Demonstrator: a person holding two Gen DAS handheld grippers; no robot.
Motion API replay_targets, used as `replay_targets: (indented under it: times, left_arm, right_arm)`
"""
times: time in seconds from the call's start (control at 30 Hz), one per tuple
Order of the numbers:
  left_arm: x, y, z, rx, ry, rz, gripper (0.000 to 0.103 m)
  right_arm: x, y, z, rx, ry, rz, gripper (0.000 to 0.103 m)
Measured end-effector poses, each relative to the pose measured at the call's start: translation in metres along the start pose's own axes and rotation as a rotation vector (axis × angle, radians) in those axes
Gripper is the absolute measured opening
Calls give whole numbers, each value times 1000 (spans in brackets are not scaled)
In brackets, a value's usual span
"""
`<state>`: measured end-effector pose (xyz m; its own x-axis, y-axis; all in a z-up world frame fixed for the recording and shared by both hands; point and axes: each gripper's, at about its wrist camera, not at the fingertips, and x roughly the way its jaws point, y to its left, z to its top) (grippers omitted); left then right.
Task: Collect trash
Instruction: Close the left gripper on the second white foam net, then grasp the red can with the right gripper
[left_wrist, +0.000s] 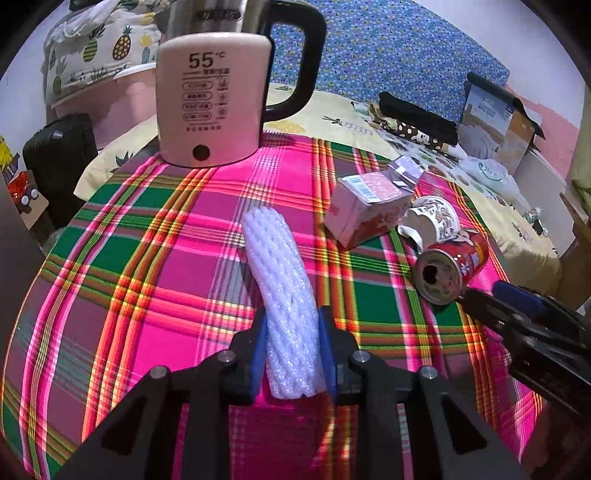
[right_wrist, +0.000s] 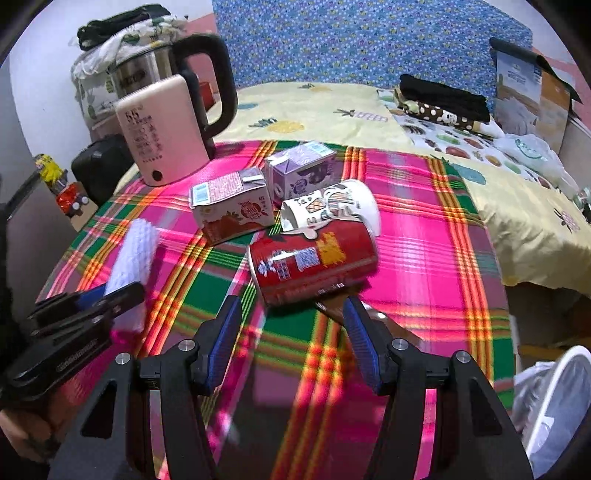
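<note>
**Foam sleeve pinched, can lined up**

The white foam net sleeve (left_wrist: 284, 295) is caught between the blue pads of the left tool (left_wrist: 291, 325), squeezed at its near end while the rest reaches out over the plaid table (left_wrist: 155, 258). The right tool (right_wrist: 291, 306) hangs spread wide and empty, and the red can (right_wrist: 314, 262) lies on its side just beyond its tips. Touching the can's far side is a tipped paper cup (right_wrist: 332, 206); a pink carton (right_wrist: 232, 206) and a purple carton (right_wrist: 303, 170) sit close behind. Further back, the pink kettle (left_wrist: 210, 96) stands upright at the table's far edge. A white bin (right_wrist: 554, 402) with a liner peeks in low at the right.
</note>
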<state>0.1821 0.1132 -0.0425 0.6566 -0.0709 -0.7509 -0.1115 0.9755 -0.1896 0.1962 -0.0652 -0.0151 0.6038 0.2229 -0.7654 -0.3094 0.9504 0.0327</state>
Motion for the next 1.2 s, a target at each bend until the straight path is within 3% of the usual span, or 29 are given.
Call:
replay_targets:
  times: [0.2, 0.47, 0.67, 0.87, 1.03, 1.2]
  left_arm:
    - [6, 3, 1, -3, 15, -19, 27]
    - [8, -5, 0, 15, 18, -27, 27]
    - [12, -13, 3, 28, 30, -35, 28]
    - [17, -11, 7, 28, 35, -30, 31]
    - [19, -10, 7, 22, 29, -37, 42]
    - [20, -12, 7, 21, 22, -35, 43]
  right_arm:
    - [11, -8, -1, 19, 27, -44, 59]
    - [-19, -61, -16, 145, 15, -120, 59]
    - [-33, -51, -13, 181, -52, -6, 59]
    - [-5, -41, 4, 205, -43, 30, 59]
    - [6, -42, 7, 273, -25, 67, 64]
    - [11, -37, 11, 272, -12, 57, 64]
